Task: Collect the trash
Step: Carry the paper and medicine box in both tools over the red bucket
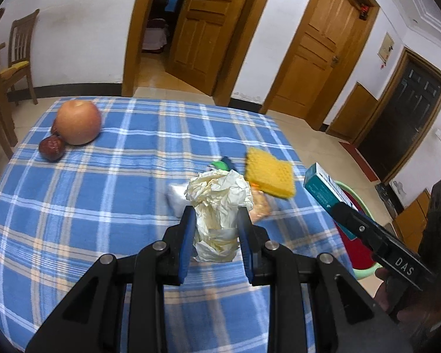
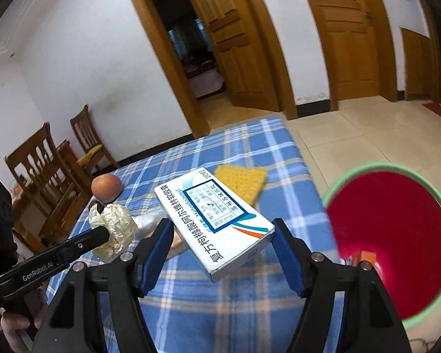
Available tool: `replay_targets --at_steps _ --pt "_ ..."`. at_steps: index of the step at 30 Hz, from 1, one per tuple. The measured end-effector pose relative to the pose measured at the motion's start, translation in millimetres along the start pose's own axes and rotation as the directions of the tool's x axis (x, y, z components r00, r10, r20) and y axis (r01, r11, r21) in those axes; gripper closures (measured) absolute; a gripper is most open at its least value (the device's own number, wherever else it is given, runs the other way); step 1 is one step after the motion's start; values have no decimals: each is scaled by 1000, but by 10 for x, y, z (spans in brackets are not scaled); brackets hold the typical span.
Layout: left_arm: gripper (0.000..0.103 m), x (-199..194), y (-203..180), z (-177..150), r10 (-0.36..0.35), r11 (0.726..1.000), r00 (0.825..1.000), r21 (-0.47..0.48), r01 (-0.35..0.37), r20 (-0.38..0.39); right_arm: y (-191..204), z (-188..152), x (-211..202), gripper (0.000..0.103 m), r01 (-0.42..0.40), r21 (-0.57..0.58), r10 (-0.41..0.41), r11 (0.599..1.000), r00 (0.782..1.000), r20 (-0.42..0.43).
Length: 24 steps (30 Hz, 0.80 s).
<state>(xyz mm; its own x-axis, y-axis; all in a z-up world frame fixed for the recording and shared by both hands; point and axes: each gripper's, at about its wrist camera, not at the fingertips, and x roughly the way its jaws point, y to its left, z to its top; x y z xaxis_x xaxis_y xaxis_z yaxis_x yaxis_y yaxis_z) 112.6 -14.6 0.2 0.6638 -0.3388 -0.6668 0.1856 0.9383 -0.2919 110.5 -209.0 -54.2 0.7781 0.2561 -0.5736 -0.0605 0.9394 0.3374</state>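
The left tool (image 1: 216, 229) pinches a crumpled wad of cream paper (image 1: 219, 203) between its blue pads, held above the blue plaid cloth of the table (image 1: 103, 191) toward its right edge. The right tool (image 2: 223, 250) grips a white-and-teal medicine box (image 2: 217, 223) printed with Chinese characters, its two fingers pressed against the box's sides, raised over the table's right edge. Just beyond that edge stands a red bin with a green rim (image 2: 397, 235), something orange lying at its bottom. A yellow sponge (image 1: 270, 176) lies near the right edge behind the paper, with a clear plastic wrapper (image 1: 176, 197) and a small green-and-blue item (image 1: 222, 163) close by. At the far left corner sit an apple (image 1: 78, 122) and a dark red fruit (image 1: 51, 148), touching.
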Motion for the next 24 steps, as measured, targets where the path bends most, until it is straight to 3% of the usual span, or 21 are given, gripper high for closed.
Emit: replay_targets --at_steps 24 --pt "75 241 -1000 -86 -119 982 989 134 130 -91 -930 -281 -859 33 122 229 -144 966 986 83"
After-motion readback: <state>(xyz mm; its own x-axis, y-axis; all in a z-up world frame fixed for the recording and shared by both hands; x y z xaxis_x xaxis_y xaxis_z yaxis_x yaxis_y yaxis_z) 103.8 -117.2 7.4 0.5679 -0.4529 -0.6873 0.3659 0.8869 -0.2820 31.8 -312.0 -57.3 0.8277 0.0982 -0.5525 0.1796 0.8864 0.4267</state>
